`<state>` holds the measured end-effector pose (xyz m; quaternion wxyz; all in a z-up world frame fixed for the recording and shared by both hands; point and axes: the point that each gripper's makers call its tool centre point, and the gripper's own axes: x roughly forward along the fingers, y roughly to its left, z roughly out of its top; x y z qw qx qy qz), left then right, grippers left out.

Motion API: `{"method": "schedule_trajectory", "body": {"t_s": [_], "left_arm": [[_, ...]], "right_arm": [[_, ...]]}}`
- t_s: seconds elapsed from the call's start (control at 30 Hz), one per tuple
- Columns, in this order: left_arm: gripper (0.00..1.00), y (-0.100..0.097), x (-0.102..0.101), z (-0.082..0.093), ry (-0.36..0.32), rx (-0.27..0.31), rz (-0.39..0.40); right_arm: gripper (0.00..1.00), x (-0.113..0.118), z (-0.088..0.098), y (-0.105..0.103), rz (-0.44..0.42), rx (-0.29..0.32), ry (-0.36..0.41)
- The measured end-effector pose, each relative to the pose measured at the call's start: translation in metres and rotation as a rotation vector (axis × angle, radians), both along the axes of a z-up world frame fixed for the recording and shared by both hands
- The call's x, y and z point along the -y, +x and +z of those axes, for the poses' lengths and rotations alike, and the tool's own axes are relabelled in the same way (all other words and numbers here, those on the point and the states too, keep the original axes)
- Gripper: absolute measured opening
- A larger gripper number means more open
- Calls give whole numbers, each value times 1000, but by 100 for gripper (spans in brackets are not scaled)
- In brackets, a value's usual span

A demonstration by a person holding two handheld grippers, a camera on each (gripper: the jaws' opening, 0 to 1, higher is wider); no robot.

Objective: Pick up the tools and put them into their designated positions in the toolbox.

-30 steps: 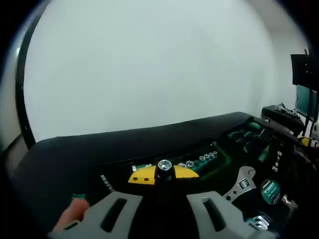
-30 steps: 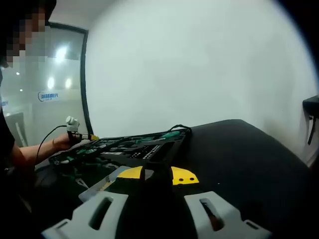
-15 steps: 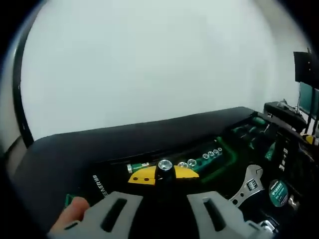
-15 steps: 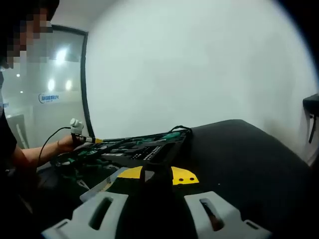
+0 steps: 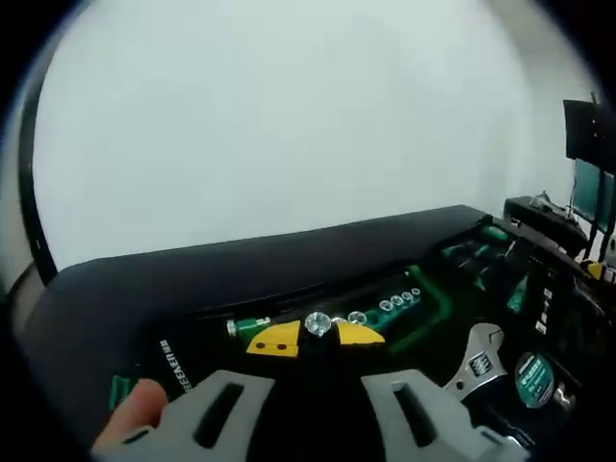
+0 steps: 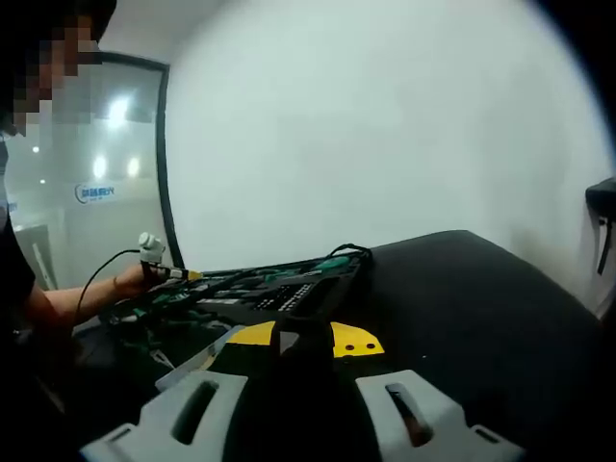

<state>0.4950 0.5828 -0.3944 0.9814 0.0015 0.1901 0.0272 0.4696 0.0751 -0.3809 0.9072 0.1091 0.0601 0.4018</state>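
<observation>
White wall behind a black table (image 6: pixel 481 298) with an open toolbox (image 5: pixel 433 289). Left gripper view: left gripper (image 5: pixel 313 404), grey jaws apart, holds nothing over the foam tray; a row of shiny round sockets (image 5: pixel 385 308) and a chrome wrench (image 5: pixel 478 356) lie just beyond. Right gripper view: right gripper (image 6: pixel 303 409), jaws apart and holding nothing, toolbox ahead-left, a person's hand (image 6: pixel 130 281) at its far end.
</observation>
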Motion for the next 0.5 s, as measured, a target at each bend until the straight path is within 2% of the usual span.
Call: {"method": "schedule_trajectory", "body": {"t_s": [0.23, 0.37, 0.4, 0.43, 0.47, 0.5], "left_arm": [[11, -9, -4, 3, -1, -7, 3], [10, -9, -17, 39, -72, 123, 56], [10, -8, -19, 42, -67, 126, 56], [10, -5, -19, 40, -44, 107, 51], [10, -3, -19, 31, 15, 42, 42], [10, 1, -17, 25, 48, 16, 28]], "right_arm": [[17, 0, 0, 0, 2, -2, 2], [17, 0, 0, 1, 0, -2, 5], [17, 0, 1, 1, 0, -2, 5], [17, 0, 1, 1, 0, -1, 6], [17, 0, 1, 1, 0, -1, 6], [17, 0, 1, 1, 1, 0, 7]]}}
